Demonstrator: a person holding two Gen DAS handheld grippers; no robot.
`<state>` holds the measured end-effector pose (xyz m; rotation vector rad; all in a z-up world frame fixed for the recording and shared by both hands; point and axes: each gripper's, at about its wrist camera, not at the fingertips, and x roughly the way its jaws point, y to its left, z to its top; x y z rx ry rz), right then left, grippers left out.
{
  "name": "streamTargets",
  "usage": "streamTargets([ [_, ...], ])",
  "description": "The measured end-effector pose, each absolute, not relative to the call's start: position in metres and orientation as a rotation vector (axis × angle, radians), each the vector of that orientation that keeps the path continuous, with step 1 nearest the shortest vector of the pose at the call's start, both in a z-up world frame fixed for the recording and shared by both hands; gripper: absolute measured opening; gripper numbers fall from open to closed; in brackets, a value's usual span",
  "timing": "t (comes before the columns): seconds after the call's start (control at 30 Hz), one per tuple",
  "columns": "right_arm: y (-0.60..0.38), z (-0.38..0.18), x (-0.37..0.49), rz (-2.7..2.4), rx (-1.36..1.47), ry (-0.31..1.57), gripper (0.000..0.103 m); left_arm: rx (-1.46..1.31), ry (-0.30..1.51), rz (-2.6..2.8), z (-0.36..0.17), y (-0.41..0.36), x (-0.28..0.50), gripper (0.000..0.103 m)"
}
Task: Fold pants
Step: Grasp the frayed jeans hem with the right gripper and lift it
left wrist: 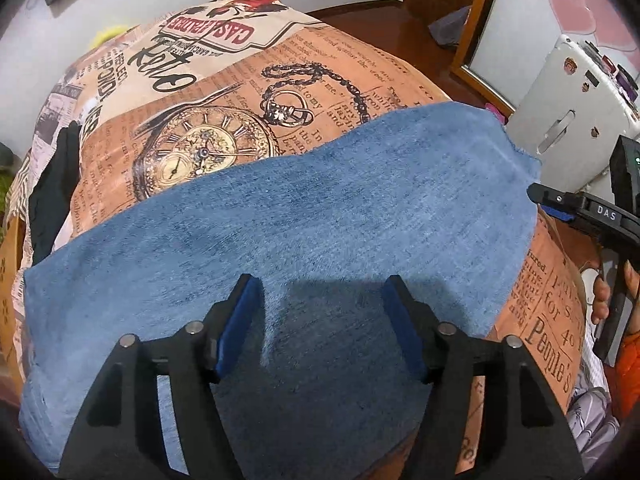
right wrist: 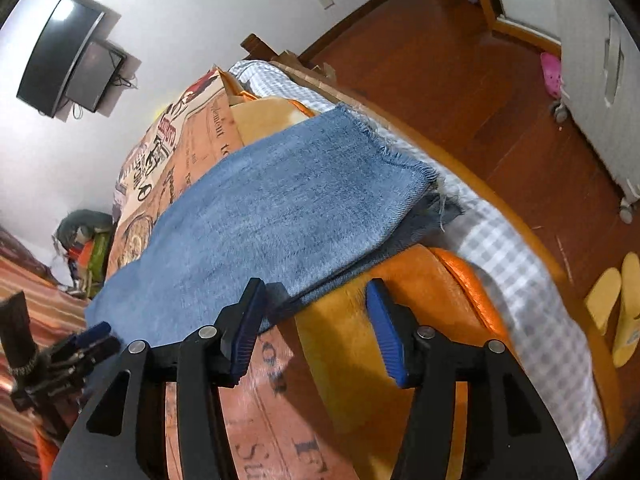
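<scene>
Blue denim pants (left wrist: 288, 232) lie flat across the printed bedspread (left wrist: 224, 92), legs stacked, frayed hem at the far right. My left gripper (left wrist: 324, 304) is open and empty, hovering over the near part of the denim. In the right wrist view the pants (right wrist: 272, 216) run from lower left to the frayed hem at upper right. My right gripper (right wrist: 316, 320) is open and empty, above the near edge of the denim, its left finger over the cloth. The right gripper also shows at the right edge of the left view (left wrist: 560, 204).
A dark garment (left wrist: 52, 200) lies on the bed at the left. An orange blanket (right wrist: 384, 320) and a checked sheet (right wrist: 528, 280) hang at the bed's edge. Yellow slippers (right wrist: 620, 312) lie on the wood floor. A white cabinet (left wrist: 568, 120) stands at the right.
</scene>
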<state>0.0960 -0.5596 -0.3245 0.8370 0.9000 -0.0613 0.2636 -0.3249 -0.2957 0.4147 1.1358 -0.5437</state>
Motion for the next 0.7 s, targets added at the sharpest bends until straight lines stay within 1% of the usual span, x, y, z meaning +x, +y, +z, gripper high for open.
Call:
streamTargets([
  [0.1, -0.560, -0.328, 0.101, -0.058, 0.833, 0.895, 0.054, 0.436, 1.123, -0.539, -0.299, -0.329, 0.262, 0.070],
  [0.23, -0.565, -0.331, 0.109, -0.065, 0.850, 0.875, 0.054, 0.434, 1.119, -0.540, -0.299, -0.328, 0.261, 0.071],
  [0.27, -0.566, -0.330, 0.110, -0.066, 0.846, 0.870, 0.052, 0.428, 1.120, -0.542, -0.299, -0.327, 0.261, 0.071],
  [0.33, -0.567, -0.327, 0.112, -0.080, 0.822, 0.853, 0.044, 0.423, 1.119, -0.544, -0.299, -0.326, 0.261, 0.071],
  [0.37, -0.568, -0.324, 0.113, -0.090, 0.803, 0.845, 0.033, 0.422, 1.118, -0.544, -0.299, -0.326, 0.261, 0.071],
  [0.4, -0.568, -0.321, 0.114, -0.099, 0.784, 0.838, 0.018, 0.420, 1.117, -0.545, -0.299, -0.326, 0.261, 0.071],
  [0.43, -0.569, -0.317, 0.115, -0.105, 0.765, 0.829, 0.013, 0.418, 1.118, -0.547, -0.299, -0.326, 0.261, 0.071],
  [0.5, -0.566, -0.306, 0.115, -0.108, 0.715, 0.814, 0.010, 0.404, 1.119, -0.552, -0.297, -0.324, 0.262, 0.071],
  [0.6, -0.558, -0.283, 0.110, -0.119, 0.628, 0.774, 0.010, 0.353, 1.124, -0.561, -0.292, -0.317, 0.264, 0.071],
  [0.7, -0.556, -0.255, 0.103, -0.105, 0.600, 0.720, 0.010, 0.287, 1.121, -0.542, -0.283, -0.303, 0.267, 0.071],
])
